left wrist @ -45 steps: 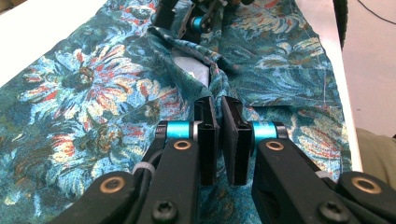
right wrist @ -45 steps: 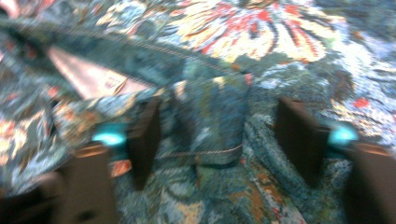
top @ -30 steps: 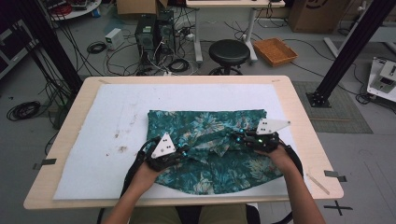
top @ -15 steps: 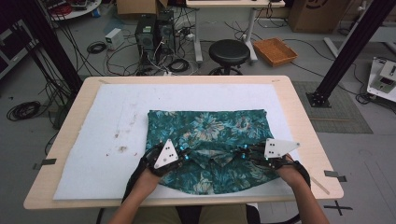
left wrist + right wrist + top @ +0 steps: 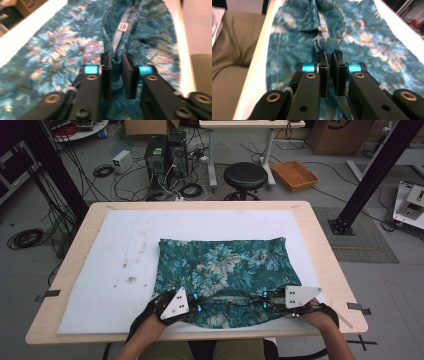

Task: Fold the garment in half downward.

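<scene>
A teal floral garment (image 5: 225, 265) lies spread on the white mat (image 5: 125, 250), its near edge by the table's front. My left gripper (image 5: 196, 306) is shut on a fold of the fabric at the near left. In the left gripper view the cloth (image 5: 62, 50) is pinched between the jaws of the left gripper (image 5: 117, 56), with a white label (image 5: 122, 26) farther along the collar seam. My right gripper (image 5: 266, 301) is shut on the garment's near right edge. A bunched fold (image 5: 328, 43) rises from the right gripper (image 5: 329, 53) in the right gripper view.
The wooden table (image 5: 320, 250) carries the mat, with bare white area on the left. Its front edge is just below both hands. A black stool (image 5: 244, 174), computer towers (image 5: 162, 155), cables and a wicker tray (image 5: 295, 174) sit on the floor beyond. The person's lap (image 5: 232, 70) is beside the table edge.
Both grippers have drawn the held fabric toward the near table edge. The garment now lies flatter and wider, and the right gripper has moved down and outward.
</scene>
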The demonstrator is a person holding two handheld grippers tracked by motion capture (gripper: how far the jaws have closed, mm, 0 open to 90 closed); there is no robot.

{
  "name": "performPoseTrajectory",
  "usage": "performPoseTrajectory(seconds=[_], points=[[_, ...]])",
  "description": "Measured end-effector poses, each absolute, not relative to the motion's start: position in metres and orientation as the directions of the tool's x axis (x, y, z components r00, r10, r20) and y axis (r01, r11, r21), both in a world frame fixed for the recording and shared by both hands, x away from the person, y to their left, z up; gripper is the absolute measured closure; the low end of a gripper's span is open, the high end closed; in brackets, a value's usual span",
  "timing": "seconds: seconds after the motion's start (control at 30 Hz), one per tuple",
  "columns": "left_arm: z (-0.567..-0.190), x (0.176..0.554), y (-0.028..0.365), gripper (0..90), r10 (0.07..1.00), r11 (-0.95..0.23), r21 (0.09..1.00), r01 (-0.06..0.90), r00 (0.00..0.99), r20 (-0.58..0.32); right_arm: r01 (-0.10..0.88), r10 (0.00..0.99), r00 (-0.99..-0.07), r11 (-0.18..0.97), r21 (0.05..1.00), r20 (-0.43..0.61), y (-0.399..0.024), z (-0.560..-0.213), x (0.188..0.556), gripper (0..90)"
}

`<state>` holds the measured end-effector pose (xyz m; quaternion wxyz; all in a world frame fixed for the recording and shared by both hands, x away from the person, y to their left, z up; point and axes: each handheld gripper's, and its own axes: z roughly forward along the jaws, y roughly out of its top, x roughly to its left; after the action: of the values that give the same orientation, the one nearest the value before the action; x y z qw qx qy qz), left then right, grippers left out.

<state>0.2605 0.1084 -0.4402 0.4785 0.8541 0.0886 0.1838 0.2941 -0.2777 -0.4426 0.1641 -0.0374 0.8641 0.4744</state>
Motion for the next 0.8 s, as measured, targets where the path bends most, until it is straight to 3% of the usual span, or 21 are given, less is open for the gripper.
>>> performPoseTrajectory(seconds=[0.03,0.2,0.23,0.3,0.33,0.5,0.8], points=[[-0.439,0.260,0.110,63.2,0.347,-0.517,0.856,-0.005,0.913,0.215,-0.213,0.092,-0.944,0.559,0.801,-0.316,-0.278,-0.443,0.294,84.0],[-0.426,0.263,0.126,45.6,0.480,-0.431,0.897,0.100,0.867,0.134,-0.178,0.110,-0.950,0.581,0.794,-0.293,-0.280,-0.445,0.293,73.7],[-0.424,0.264,0.131,45.3,0.497,-0.436,0.891,0.126,0.859,0.122,-0.170,0.123,-0.951,0.562,0.810,-0.285,-0.282,-0.443,0.293,73.5],[-0.424,0.266,0.135,42.5,0.508,-0.472,0.865,0.173,0.855,0.107,-0.132,0.155,-0.958,0.514,0.847,-0.243,-0.288,-0.435,0.294,61.6],[-0.426,0.268,0.135,39.6,0.511,-0.491,0.849,0.195,0.854,0.099,-0.109,0.177,-0.959,0.496,0.862,-0.223,-0.291,-0.431,0.295,60.4],[-0.431,0.269,0.122,37.2,0.469,-0.531,0.824,0.196,0.878,0.093,-0.008,0.262,-0.956,0.437,0.899,-0.136,-0.290,-0.419,0.298,45.1],[-0.439,0.284,0.078,31.1,0.407,-0.650,0.742,0.162,0.900,0.160,0.041,0.276,-0.956,0.461,0.886,-0.100,-0.274,-0.426,0.306,44.7]])
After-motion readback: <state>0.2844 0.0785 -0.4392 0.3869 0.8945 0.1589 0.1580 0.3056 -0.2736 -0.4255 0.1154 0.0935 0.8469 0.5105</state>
